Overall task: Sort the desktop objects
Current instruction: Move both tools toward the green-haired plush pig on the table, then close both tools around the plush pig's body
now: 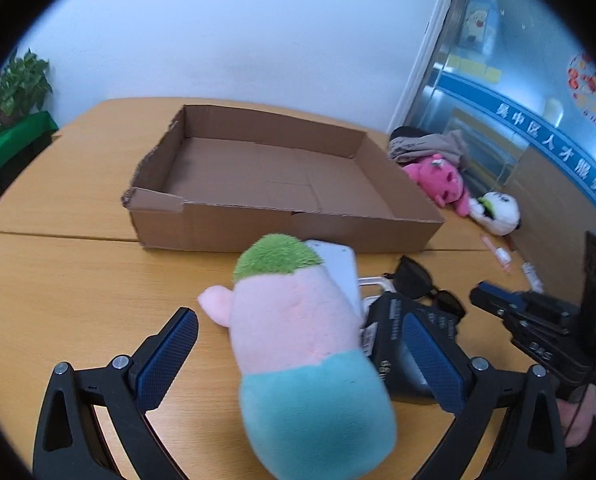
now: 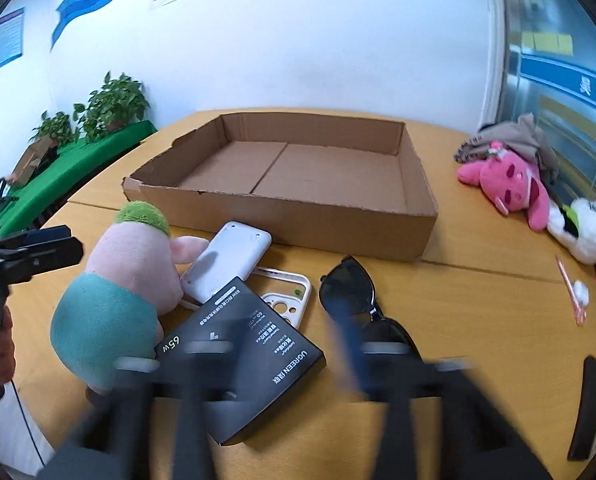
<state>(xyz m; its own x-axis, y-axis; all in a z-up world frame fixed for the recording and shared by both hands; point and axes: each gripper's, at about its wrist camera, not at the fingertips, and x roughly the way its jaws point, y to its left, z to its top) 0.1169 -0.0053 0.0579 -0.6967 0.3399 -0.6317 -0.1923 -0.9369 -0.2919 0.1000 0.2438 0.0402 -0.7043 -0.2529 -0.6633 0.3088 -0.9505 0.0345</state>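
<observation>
We have a worktop (image 1: pixel 77 280) with an empty cardboard tray (image 1: pixel 225 228) at its middle, and nothing has been sorted into it yet. Just in front of the tray lies the pink-and-teal plush toy (image 1: pixel 298 332), and our left hand-held gripper (image 1: pixel 298 318) straddles it with its pads apart and not pressing. This reads as the first pick. Next we would close on the plush, lift it and clear the tray's front wall. Our right hand-held gripper (image 1: pixel 486 294) is together and empty, above the black charger box (image 2: pixel 249 344) and the sunglasses (image 2: pixel 350 284).
</observation>
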